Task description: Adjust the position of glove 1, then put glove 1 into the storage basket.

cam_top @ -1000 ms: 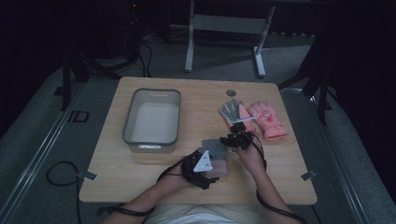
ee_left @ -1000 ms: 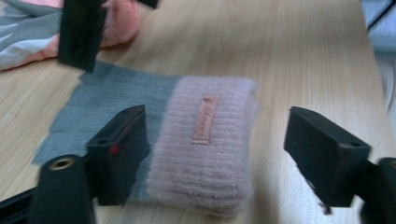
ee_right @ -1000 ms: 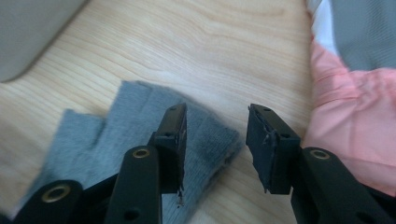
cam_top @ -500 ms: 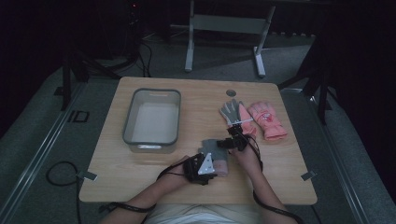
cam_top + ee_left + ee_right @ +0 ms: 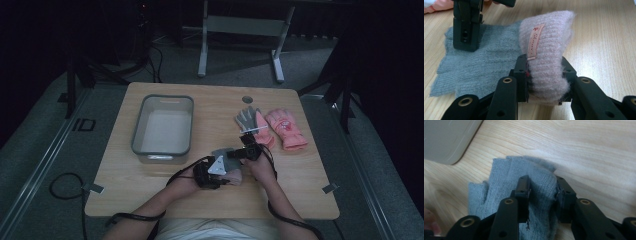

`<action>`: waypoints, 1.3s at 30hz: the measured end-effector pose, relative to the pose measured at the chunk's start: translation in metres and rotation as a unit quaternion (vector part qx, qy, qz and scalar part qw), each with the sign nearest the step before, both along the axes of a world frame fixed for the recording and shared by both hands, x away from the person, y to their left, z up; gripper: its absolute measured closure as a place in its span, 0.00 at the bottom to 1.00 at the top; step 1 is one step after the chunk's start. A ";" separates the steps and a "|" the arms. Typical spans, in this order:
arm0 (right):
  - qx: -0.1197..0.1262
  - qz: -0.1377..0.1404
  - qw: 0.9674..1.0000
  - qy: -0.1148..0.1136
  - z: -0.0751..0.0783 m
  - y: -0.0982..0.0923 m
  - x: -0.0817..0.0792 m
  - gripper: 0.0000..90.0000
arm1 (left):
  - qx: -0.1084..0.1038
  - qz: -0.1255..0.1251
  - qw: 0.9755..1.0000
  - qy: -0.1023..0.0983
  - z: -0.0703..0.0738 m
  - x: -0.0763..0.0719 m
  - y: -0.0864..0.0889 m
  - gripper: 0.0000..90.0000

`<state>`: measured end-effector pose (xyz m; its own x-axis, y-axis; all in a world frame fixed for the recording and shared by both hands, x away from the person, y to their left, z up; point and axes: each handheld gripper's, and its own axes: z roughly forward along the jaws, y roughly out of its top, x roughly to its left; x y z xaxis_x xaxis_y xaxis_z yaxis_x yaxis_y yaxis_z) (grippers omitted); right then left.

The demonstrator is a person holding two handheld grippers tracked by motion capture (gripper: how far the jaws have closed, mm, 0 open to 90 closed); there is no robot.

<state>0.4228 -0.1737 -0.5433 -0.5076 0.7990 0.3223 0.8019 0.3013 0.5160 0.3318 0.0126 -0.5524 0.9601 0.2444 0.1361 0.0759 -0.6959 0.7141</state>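
Both grippers have just been closing: left gripper (image 5: pixel 544 75) pinches the pink cuff (image 5: pixel 546 50), right gripper (image 5: pixel 541 192) pinches the grey glove (image 5: pixel 524 175), ready for lifting.

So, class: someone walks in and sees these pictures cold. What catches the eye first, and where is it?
Probably the knitted glove at the table's near edge: its pale pink cuff is pinched up by the left gripper, while the right gripper clamps its grey fingers. Next, the pink gloves at the right and the grey bin left of centre.
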 end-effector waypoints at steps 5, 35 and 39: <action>0.010 -0.002 1.000 -0.022 0.013 -0.003 -0.002 0.78 | 0.022 0.006 1.000 -0.017 0.008 0.000 0.001 0.76; 0.037 0.021 0.993 -0.113 0.105 0.019 0.010 0.79 | 0.038 0.006 0.997 -0.074 0.089 0.022 0.031 0.76; 0.035 0.030 0.992 -0.118 0.113 0.032 0.015 0.79 | 0.044 0.011 0.996 -0.076 0.096 0.024 0.039 0.76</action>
